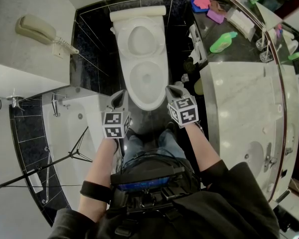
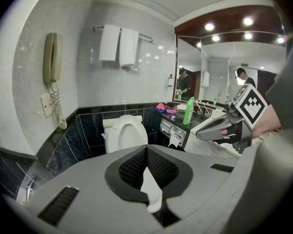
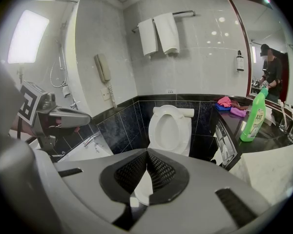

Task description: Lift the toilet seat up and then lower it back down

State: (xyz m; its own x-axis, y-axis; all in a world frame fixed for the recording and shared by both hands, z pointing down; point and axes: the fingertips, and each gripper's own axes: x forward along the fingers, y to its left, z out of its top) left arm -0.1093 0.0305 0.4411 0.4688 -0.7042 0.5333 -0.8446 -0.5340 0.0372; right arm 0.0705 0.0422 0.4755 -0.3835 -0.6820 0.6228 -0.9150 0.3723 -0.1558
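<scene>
Two grippers hover side by side just in front of the toilet (image 1: 148, 99), one at each side of the bowl's front rim. As far as I can make out from above, neither touches it. The left gripper (image 1: 120, 96) has its jaws pressed together with nothing between them. The right gripper (image 1: 175, 89) is the same, closed and empty. Both point forward and down.

The seat (image 1: 124, 44) stands raised, leaning back against the tank (image 1: 138, 13), so the bowl is uncovered.

A phone (image 1: 36, 28) hangs on the wall to the left, above the tub (image 1: 65, 133). To the right runs a counter (image 1: 239, 93), with a green bottle (image 1: 223, 42) lying at its far end. White towels (image 3: 158, 33) hang on a rail above the toilet.
</scene>
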